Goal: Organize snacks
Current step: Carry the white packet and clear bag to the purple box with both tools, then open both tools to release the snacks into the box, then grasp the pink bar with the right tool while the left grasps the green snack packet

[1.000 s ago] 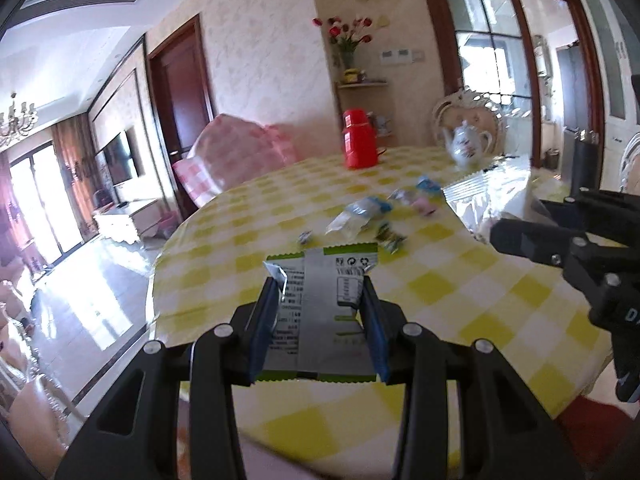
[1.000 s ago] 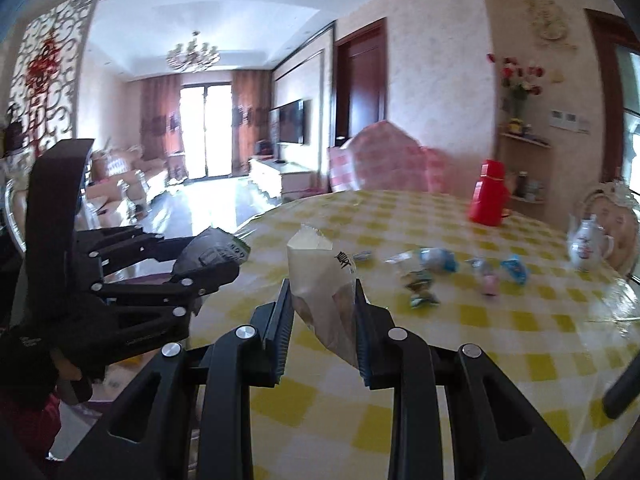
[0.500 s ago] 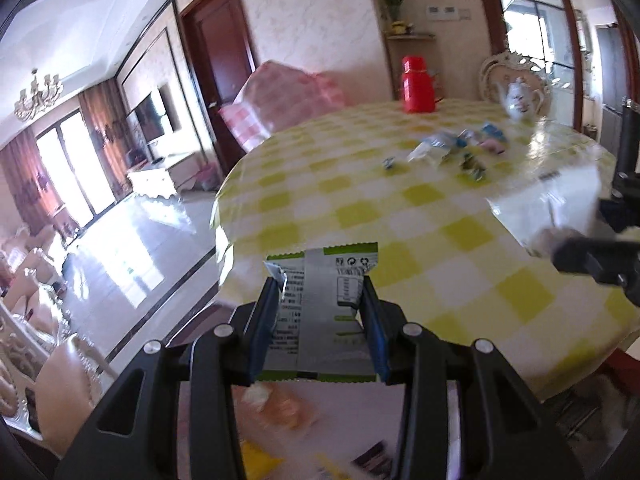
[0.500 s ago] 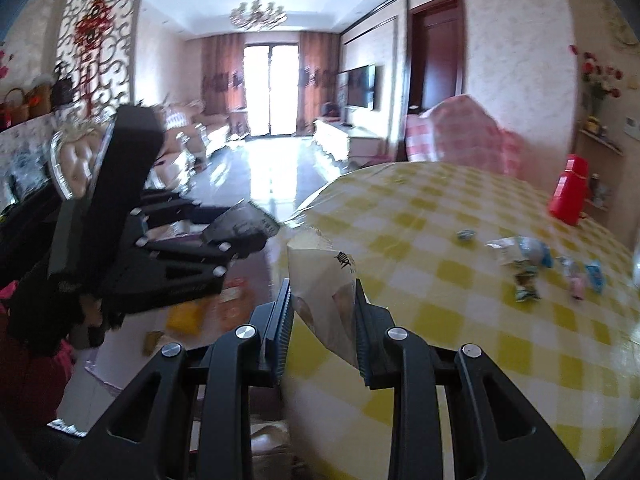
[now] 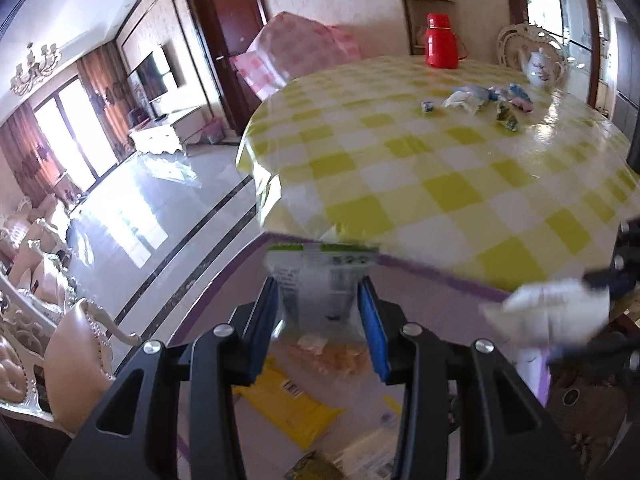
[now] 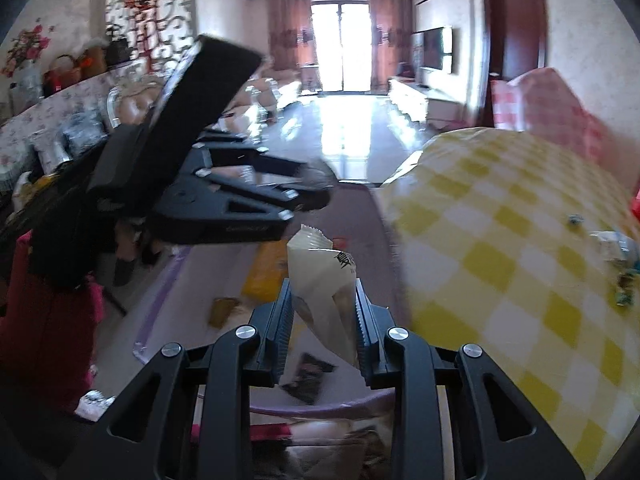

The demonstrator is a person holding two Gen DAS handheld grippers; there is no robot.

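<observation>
Gripping one snack apiece, both off the table edge: left gripper (image 5: 320,320) closed on a green-trimmed white packet (image 5: 320,276), right gripper (image 6: 322,316) pinched on a cream pouch (image 6: 320,276), each held upright. Poised over a purple-rimmed bin (image 5: 432,304) below, already holding a yellow packet (image 5: 288,400) and other wrappers; likely carried there for dropping in. Farther off on the yellow-checked table (image 5: 440,184), small candies (image 5: 480,100) waiting loose, beyond them a red thermos (image 5: 441,42) and a teapot (image 5: 540,66).

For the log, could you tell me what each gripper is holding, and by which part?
Left gripper: green-edged packet, clamped across its lower half. Right gripper: cream packet, clamped across its lower body.
</observation>
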